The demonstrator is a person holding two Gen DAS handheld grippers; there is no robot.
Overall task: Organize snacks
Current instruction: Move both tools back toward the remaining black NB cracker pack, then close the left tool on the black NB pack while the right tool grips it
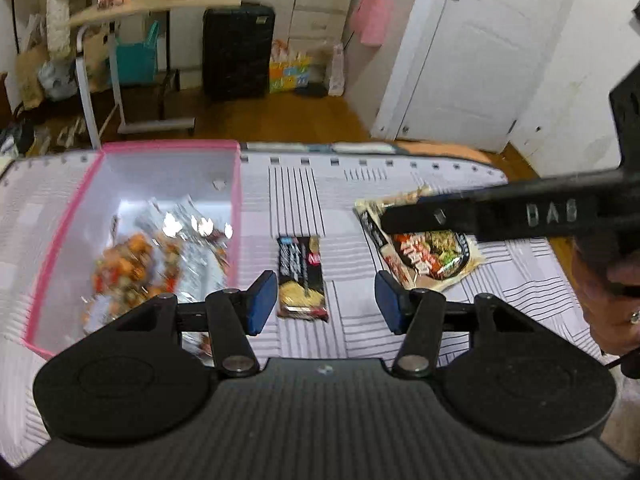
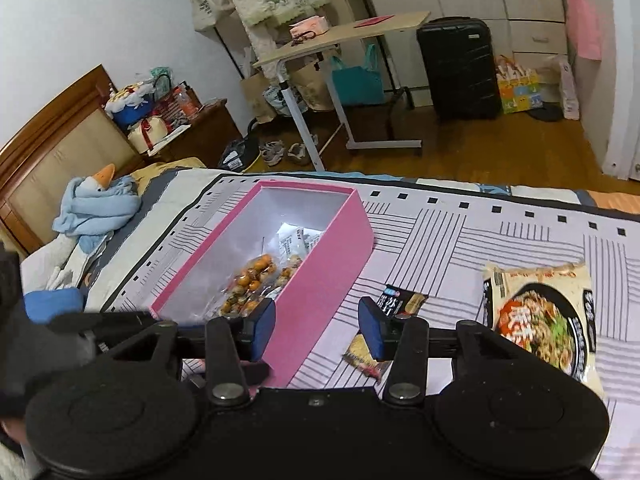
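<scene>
Pink box (image 2: 320, 256) on bed (image 2: 460, 236) already holds several snack packs (image 2: 256, 276). Outside: black packet (image 1: 301, 276) at box's 3 o'clock, noodle bag (image 2: 540, 316) beyond. Left gripper (image 1: 326, 300), right gripper (image 2: 316, 328): jaws open, empty.

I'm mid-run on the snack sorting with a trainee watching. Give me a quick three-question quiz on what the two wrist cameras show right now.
1. True or false: the pink box already holds snack packets.
2. Multiple choice: how are the left gripper and right gripper set? A) both open and empty B) both shut on packets C) left shut, right open
3. Which packets lie on the striped bedspread outside the box?

Key
1. True: a clear packet of orange snacks lies inside.
2. A.
3. The small black noodle packet and the large noodle bag.
</scene>
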